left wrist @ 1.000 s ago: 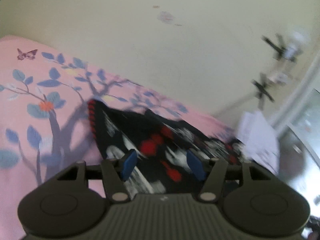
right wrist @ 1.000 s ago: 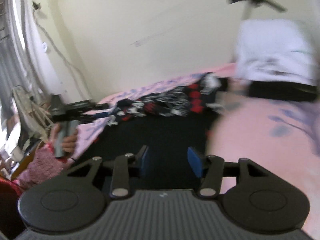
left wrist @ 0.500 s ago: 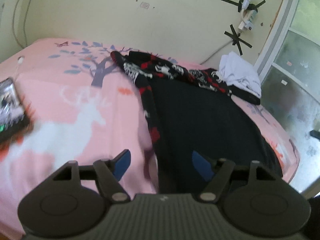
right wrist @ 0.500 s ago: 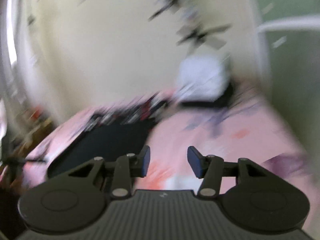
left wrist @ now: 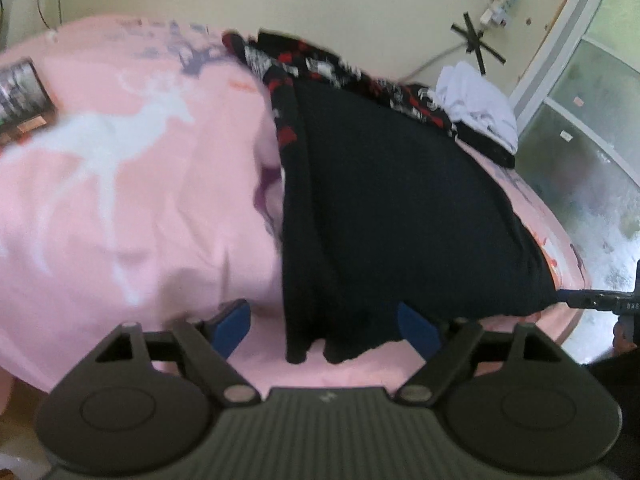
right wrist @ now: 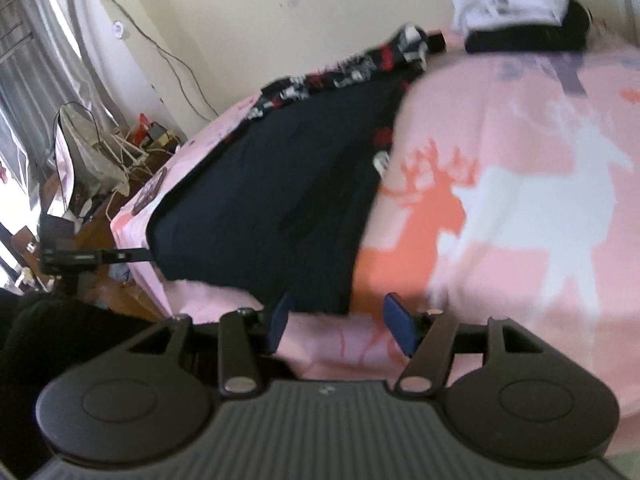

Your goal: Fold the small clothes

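A black garment (left wrist: 392,208) with red-and-white patterned sleeves lies spread flat on a pink bed sheet (left wrist: 120,184). It also shows in the right wrist view (right wrist: 280,200). My left gripper (left wrist: 324,326) is open and empty, just above the garment's near hem at its left corner. My right gripper (right wrist: 340,326) is open and empty, at the near hem by the garment's right corner. The right gripper shows at the far right of the left wrist view (left wrist: 600,300). The left gripper shows at the left of the right wrist view (right wrist: 76,258).
A folded white cloth on a black one (left wrist: 480,100) sits at the bed's far right corner by the wall. A phone (left wrist: 20,92) lies on the sheet at far left. A glass door (left wrist: 592,140) is right of the bed. Cables and clutter (right wrist: 100,152) stand on the other side.
Both grippers have drawn back from the garment's far patterned end to its near hem at the bed edge. Both stay open and empty.
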A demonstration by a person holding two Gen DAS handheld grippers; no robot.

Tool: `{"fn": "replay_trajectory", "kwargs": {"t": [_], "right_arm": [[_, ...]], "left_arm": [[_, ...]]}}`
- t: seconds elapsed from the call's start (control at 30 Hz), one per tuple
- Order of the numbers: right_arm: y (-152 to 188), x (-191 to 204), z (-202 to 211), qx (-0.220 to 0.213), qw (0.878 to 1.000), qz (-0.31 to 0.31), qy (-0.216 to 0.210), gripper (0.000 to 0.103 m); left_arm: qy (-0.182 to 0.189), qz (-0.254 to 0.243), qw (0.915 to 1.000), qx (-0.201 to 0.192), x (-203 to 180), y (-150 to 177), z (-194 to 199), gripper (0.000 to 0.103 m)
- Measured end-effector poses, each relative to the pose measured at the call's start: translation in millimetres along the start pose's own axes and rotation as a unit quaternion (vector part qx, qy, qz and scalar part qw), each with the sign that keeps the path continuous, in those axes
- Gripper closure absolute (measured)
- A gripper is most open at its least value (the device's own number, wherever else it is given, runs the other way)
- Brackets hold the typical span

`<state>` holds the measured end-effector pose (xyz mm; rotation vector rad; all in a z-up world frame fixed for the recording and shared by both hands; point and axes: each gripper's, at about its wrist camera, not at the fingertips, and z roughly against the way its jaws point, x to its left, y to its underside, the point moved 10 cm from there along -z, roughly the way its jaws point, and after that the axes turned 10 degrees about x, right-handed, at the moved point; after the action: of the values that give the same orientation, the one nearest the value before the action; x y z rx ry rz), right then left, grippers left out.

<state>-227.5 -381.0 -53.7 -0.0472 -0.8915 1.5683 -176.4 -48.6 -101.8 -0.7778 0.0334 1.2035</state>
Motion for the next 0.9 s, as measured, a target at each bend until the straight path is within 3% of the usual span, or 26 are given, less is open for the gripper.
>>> {"fn": "replay_trajectory", "kwargs": {"t": [0.03, 0.1, 0.17, 0.2, 0.23, 0.27, 0.37, 0.47, 0.6, 0.73, 0.8, 0.87, 0.9], "right_arm": [[4, -3, 2, 0.003, 1.000, -0.003, 0.002, 0.044], [5, -9, -3, 0.002, 1.000, -0.015, -0.006, 0.043], [4, -12, -12, 0.013, 0.999, -0.035, -0.039, 0.043], [3, -13, -21, 0.022, 0.997, -0.045, -0.052, 0.046], [3, -11, -28, 0.030, 0.997, -0.047, -0.060, 0.062], [3, -6, -31, 0.038, 0.995, -0.048, -0.080, 0.093], [-7, 15, -20, 0.018, 0.991, -0.013, -0.133, 0.096], [-32, 31, 4, -0.028, 0.986, 0.025, -0.162, 0.096], [-89, 17, 14, -0.085, 0.984, 0.014, -0.155, 0.096], [-178, -5, -4, -0.137, 0.983, -0.008, -0.121, 0.096], [-222, -22, -24, -0.164, 0.983, -0.031, -0.077, 0.087], [-244, -38, -47, -0.157, 0.987, -0.021, 0.000, 0.028], [-246, -42, -55, -0.145, 0.989, -0.017, 0.029, 0.028]], "left_arm": [[0.004, 0.005, 1.0000, 0.007, 1, 0, -7, 0.028], [0.023, 0.017, 0.9994, 0.022, 3, -2, -18, 0.048], [0.052, 0.028, 0.9973, 0.043, 0, -1, -25, 0.090], [0.062, 0.030, 0.9961, 0.055, -2, 0, -26, 0.092], [0.067, 0.028, 0.9956, 0.060, -5, 1, -24, 0.092], [0.069, 0.023, 0.9954, 0.063, -8, 1, -19, 0.092], [0.105, 0.027, 0.9929, 0.047, -19, -6, 7, 0.092], [0.150, 0.043, 0.9877, -0.004, -26, -32, 40, 0.092], [0.182, 0.060, 0.9784, -0.077, -25, -89, 67, 0.092], [0.165, 0.084, 0.9764, -0.111, -12, -169, 55, 0.091], [0.113, 0.109, 0.9799, -0.123, 1, -203, 33, 0.084], [0.039, 0.118, 0.9865, -0.107, 13, -219, 9, 0.072], [0.019, 0.118, 0.9881, -0.096, 15, -220, 2, 0.071]]}}
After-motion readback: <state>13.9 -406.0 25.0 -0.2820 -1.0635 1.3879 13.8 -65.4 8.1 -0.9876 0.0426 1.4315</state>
